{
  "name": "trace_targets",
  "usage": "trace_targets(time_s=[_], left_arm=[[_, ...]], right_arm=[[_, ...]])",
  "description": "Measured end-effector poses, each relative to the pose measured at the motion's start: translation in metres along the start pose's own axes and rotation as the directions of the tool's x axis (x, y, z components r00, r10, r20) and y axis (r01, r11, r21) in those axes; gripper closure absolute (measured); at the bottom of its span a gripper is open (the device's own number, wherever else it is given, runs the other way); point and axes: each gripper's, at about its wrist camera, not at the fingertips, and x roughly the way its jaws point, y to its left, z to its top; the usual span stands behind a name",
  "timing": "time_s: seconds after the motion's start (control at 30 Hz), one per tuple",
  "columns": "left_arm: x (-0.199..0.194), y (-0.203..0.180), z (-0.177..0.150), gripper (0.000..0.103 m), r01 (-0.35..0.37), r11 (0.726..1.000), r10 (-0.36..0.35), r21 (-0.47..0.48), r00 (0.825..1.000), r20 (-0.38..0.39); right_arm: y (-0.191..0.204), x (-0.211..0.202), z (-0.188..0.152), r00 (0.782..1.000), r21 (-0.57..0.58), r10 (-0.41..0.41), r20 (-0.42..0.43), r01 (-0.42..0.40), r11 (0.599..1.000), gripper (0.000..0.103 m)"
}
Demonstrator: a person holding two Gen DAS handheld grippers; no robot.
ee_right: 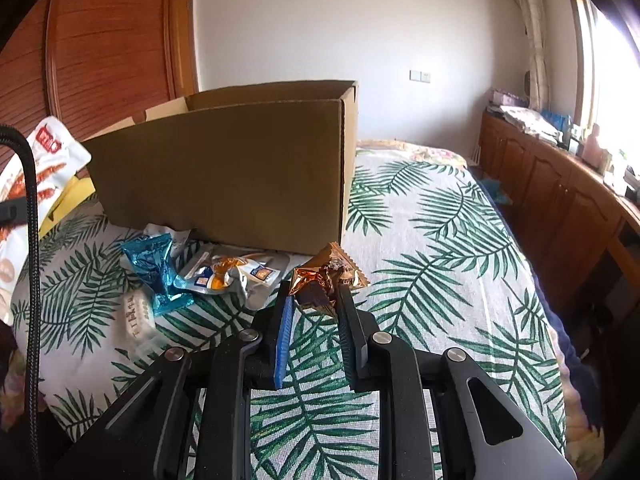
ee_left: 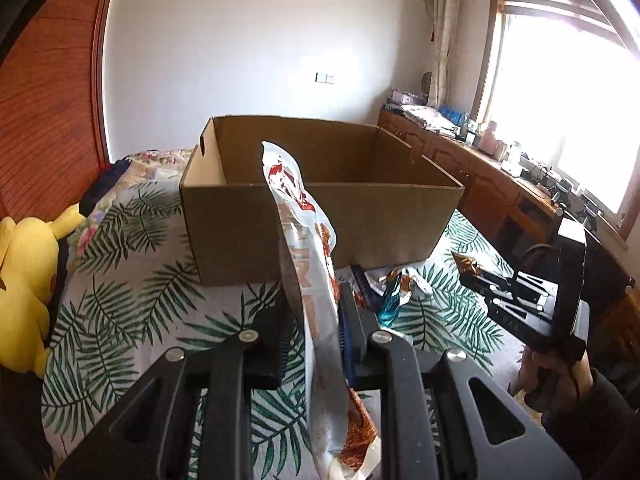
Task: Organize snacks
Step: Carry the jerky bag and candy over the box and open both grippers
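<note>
An open cardboard box point(ee_left: 320, 216) stands on the bed; it also shows in the right wrist view point(ee_right: 224, 176). My left gripper point(ee_left: 314, 308) is shut on a tall white and orange snack bag point(ee_left: 308, 248), held upright in front of the box; the bag also shows at the left edge of the right wrist view point(ee_right: 44, 168). My right gripper point(ee_right: 314, 300) is shut on a small orange foil snack packet point(ee_right: 326, 280), just above the bedspread near the box's right corner. It also shows in the left wrist view point(ee_left: 466, 266) with the packet point(ee_left: 468, 262).
Loose snacks lie in front of the box: a blue packet point(ee_right: 158, 272), silver packets point(ee_right: 232, 276) and a white packet point(ee_right: 138, 320). A yellow plush toy point(ee_left: 24, 280) lies at the left. Wooden cabinets point(ee_right: 560, 184) run along the right under the window.
</note>
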Motion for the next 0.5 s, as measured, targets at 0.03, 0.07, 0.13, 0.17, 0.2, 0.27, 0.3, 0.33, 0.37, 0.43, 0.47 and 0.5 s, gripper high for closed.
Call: trace_targets(time_s=[0.03, 0.07, 0.13, 0.17, 0.2, 0.27, 0.3, 0.33, 0.37, 0.43, 0.47, 0.5], left_arm=[[0.000, -0.001, 0.002, 0.085, -0.001, 1.000, 0.001, 0.003, 1.000, 0.005], [-0.001, -0.001, 0.005, 0.085, -0.003, 1.000, 0.003, 0.005, 1.000, 0.009], [-0.001, 0.000, 0.011, 0.085, -0.003, 1.000, 0.003, 0.009, 1.000, 0.018], [-0.002, -0.001, 0.014, 0.085, -0.005, 1.000, 0.004, 0.010, 1.000, 0.022], [-0.002, -0.001, 0.016, 0.085, -0.007, 1.000, 0.007, 0.013, 1.000, 0.026], [-0.003, -0.002, 0.020, 0.085, -0.014, 1.000, 0.013, 0.021, 0.999, 0.035], [-0.003, -0.003, 0.023, 0.085, -0.015, 1.000, 0.014, 0.024, 0.999, 0.038], [-0.004, -0.003, 0.026, 0.085, -0.017, 0.999, 0.016, 0.028, 0.999, 0.043], [-0.004, -0.003, 0.028, 0.085, -0.020, 0.999, 0.018, 0.031, 0.999, 0.047], [-0.005, -0.003, 0.034, 0.085, -0.023, 0.999, 0.021, 0.036, 0.998, 0.055], [-0.005, -0.004, 0.037, 0.085, -0.026, 0.999, 0.023, 0.038, 0.998, 0.057], [-0.005, -0.004, 0.039, 0.085, -0.028, 0.999, 0.025, 0.041, 0.998, 0.060]], right_arm=[[0.000, -0.001, 0.000, 1.000, -0.001, -0.001, 0.003, 0.001, 1.000, 0.084], [0.000, -0.001, 0.000, 1.000, -0.001, -0.001, 0.006, 0.001, 1.000, 0.083], [0.000, -0.001, 0.000, 1.000, -0.002, -0.004, 0.010, 0.004, 1.000, 0.083], [0.000, -0.001, 0.000, 1.000, -0.003, -0.004, 0.012, 0.004, 1.000, 0.083], [0.000, -0.001, 0.001, 1.000, -0.003, -0.003, 0.012, 0.003, 1.000, 0.083], [-0.001, -0.001, 0.001, 1.000, -0.004, -0.001, 0.007, 0.001, 1.000, 0.083], [0.000, 0.000, 0.002, 1.000, -0.005, 0.001, 0.004, -0.001, 1.000, 0.083], [0.000, 0.000, 0.003, 1.000, -0.006, 0.001, 0.002, -0.001, 1.000, 0.083], [0.000, -0.001, 0.004, 1.000, -0.005, 0.000, 0.005, 0.000, 1.000, 0.083], [0.001, -0.005, 0.008, 1.000, -0.005, 0.011, 0.011, -0.011, 1.000, 0.083], [0.002, -0.007, 0.010, 1.000, -0.008, 0.013, 0.015, -0.013, 1.000, 0.083], [0.004, -0.011, 0.014, 1.000, -0.011, 0.014, 0.024, -0.014, 1.000, 0.083]])
